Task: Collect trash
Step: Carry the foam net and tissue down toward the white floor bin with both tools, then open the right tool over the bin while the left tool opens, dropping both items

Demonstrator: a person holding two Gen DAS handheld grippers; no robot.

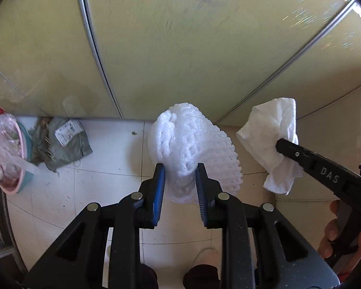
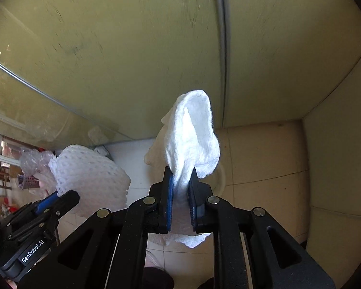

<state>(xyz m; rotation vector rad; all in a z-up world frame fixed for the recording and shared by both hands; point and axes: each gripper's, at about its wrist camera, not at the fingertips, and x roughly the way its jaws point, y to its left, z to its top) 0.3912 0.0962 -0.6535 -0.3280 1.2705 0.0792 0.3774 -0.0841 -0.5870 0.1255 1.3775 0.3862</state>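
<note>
White foam: netted fruit sleeve (image 1: 192,149), clamped in left gripper (image 1: 180,168).
White paper: crumpled tissue (image 2: 192,139), pinched by right gripper (image 2: 181,172).

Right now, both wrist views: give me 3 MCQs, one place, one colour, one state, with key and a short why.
1. Place: where does the pink basin sit in the left wrist view?
A. far left, on the floor
B. top right
C. between the jaws

2. Colour: what colour are the pads of the left gripper?
A. red
B. blue
C. yellow

3. State: what is the right gripper doing?
A. open, nothing in it
B. shut on the foam net
C. shut on the white tissue

Key:
1 A, the basin lies at the left edge, beside a grey bag.
2 B, blue strips clamp the foam net.
3 C, the white tissue is pinched between its pads.
</note>
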